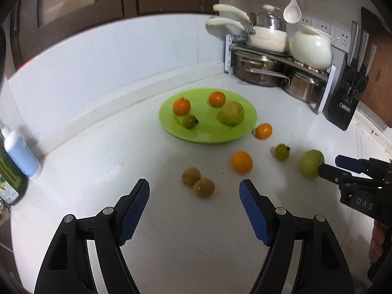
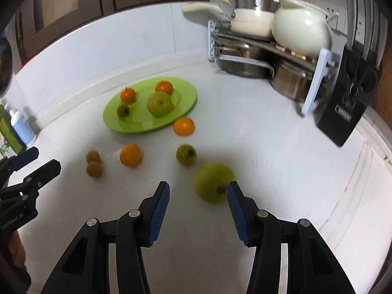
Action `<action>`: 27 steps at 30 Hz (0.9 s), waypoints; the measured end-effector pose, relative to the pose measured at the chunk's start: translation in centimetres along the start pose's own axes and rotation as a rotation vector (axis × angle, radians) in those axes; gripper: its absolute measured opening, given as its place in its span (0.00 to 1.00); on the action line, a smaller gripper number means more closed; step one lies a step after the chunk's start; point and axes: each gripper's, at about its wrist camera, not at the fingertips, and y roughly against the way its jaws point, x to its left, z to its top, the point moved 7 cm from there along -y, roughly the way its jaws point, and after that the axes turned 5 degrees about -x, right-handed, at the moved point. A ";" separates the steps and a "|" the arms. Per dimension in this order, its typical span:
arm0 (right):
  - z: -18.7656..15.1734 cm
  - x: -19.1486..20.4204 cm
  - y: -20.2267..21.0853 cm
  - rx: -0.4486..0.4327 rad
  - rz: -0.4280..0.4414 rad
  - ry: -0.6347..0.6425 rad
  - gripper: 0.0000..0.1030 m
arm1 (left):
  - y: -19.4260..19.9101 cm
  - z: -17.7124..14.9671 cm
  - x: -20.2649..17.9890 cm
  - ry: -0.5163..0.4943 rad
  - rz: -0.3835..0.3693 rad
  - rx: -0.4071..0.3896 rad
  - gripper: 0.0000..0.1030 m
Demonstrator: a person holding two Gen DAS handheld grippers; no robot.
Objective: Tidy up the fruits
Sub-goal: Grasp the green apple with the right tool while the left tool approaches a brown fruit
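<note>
A green plate [image 1: 208, 134] [image 2: 112, 125] on the white counter holds two oranges, a large green apple [image 1: 231, 113] [image 2: 159, 103] and a small green fruit. Loose on the counter lie two oranges [image 1: 242, 162] [image 2: 184, 126], a small green fruit [image 1: 282, 151] [image 2: 186, 154], two brown fruits [image 1: 198, 182] [image 2: 93, 163] and a second green apple [image 1: 311, 163] [image 2: 213, 182]. My left gripper [image 1: 194, 192] is open, just short of the brown fruits. My right gripper [image 2: 198, 193] [image 1: 329, 164] is open, its tips at the loose green apple, which lies ahead of its right finger.
A metal rack [image 1: 279, 61] [image 2: 264, 51] with pots and pans stands at the back right. A black knife block [image 1: 345, 93] [image 2: 343, 105] is beside it. A white pump bottle [image 1: 20, 154] [image 2: 23, 127] and a green carton stand at the left wall.
</note>
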 end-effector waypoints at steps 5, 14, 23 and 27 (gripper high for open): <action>-1.3 -0.3 -1.0 0.051 0.016 -0.014 0.48 | -1.7 -1.3 -0.5 0.019 -0.021 0.060 0.73; -1.4 -1.1 -3.2 0.091 0.010 -0.017 0.48 | -4.3 -1.5 -0.6 0.049 -0.011 0.099 0.68; -0.6 -2.2 -4.7 0.092 -0.049 0.021 0.48 | -6.8 -1.4 -0.6 0.057 -0.005 0.129 0.52; -0.3 -2.6 -5.2 0.095 -0.049 0.023 0.48 | -7.4 -1.5 -0.8 0.054 -0.007 0.142 0.42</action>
